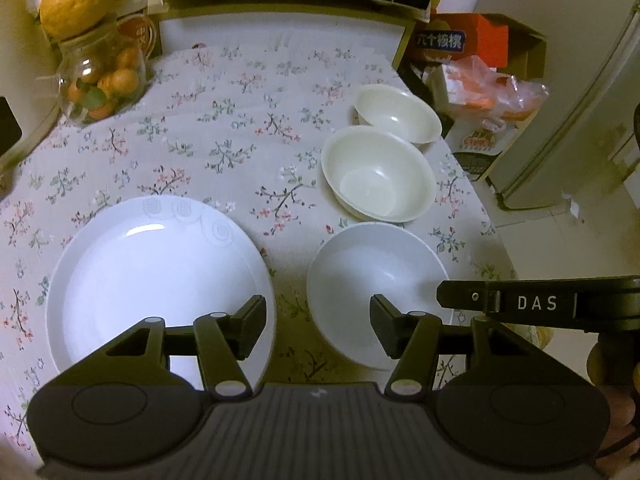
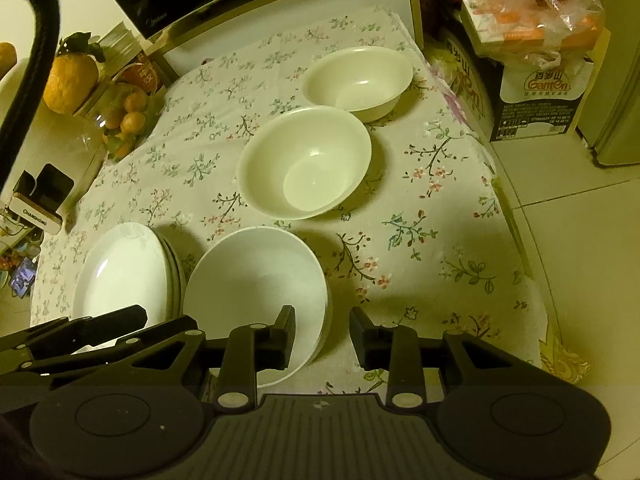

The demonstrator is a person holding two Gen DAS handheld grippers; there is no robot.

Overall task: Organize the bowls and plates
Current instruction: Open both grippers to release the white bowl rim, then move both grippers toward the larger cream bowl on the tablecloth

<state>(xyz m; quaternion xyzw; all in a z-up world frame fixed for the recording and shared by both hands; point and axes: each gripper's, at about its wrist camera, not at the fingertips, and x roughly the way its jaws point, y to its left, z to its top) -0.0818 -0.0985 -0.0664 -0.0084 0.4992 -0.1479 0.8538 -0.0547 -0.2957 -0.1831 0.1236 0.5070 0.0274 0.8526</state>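
The left gripper point(image 1: 318, 326) hangs wide and empty between the plate point(image 1: 156, 276) and the white bowl point(image 1: 376, 280) on the desk point(image 1: 224, 128). The right gripper point(image 2: 322, 340), also wide, straddles that bowl's rim, possibly touching. Two cream bowls point(image 2: 304, 160) lie beyond.

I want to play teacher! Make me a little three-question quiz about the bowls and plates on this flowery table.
1. How many round bowls stand on the floral tablecloth?
2. True or false: the cream bowls are stacked inside each other.
3. Which is nearest the right hand-held gripper: A) glass jar of oranges, B) white ceramic bowl, C) far cream bowl?

Key:
1. Three: the white bowl, the middle cream bowl and the far cream one.
2. False; they sit side by side.
3. B. The stacked white plates lie beside it, nearer the left hand-held gripper.
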